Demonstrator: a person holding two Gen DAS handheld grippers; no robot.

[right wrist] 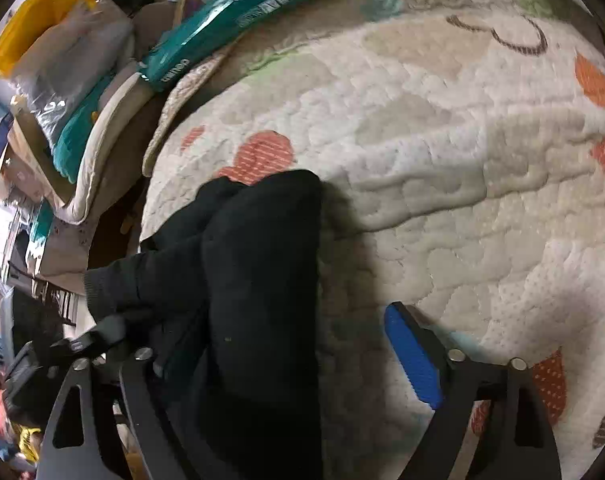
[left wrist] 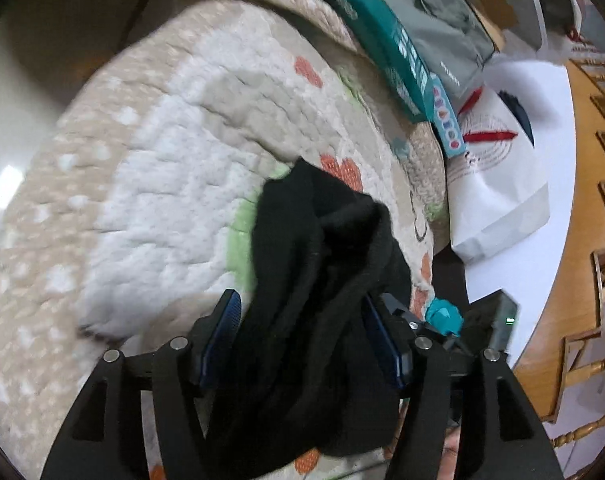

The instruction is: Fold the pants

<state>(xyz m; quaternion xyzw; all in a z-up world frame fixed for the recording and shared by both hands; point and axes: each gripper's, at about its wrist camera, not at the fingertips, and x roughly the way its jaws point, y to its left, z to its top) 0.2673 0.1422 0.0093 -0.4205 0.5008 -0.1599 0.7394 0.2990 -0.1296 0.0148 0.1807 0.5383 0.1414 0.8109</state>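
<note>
Black pants [left wrist: 322, 280] on quilt [left wrist: 162, 200]

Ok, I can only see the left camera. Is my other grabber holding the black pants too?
Observer: No. The right gripper is open. Its blue pad is bare and apart from the black pants.
Operator: Where's its other finger?
Observer: Hidden behind the pants, which run through the left part of the gap.
Operator: Is anything poking out?
Observer: Yes, a ribbed cuff sticks out to the left, past the edge of the quilt.
</note>
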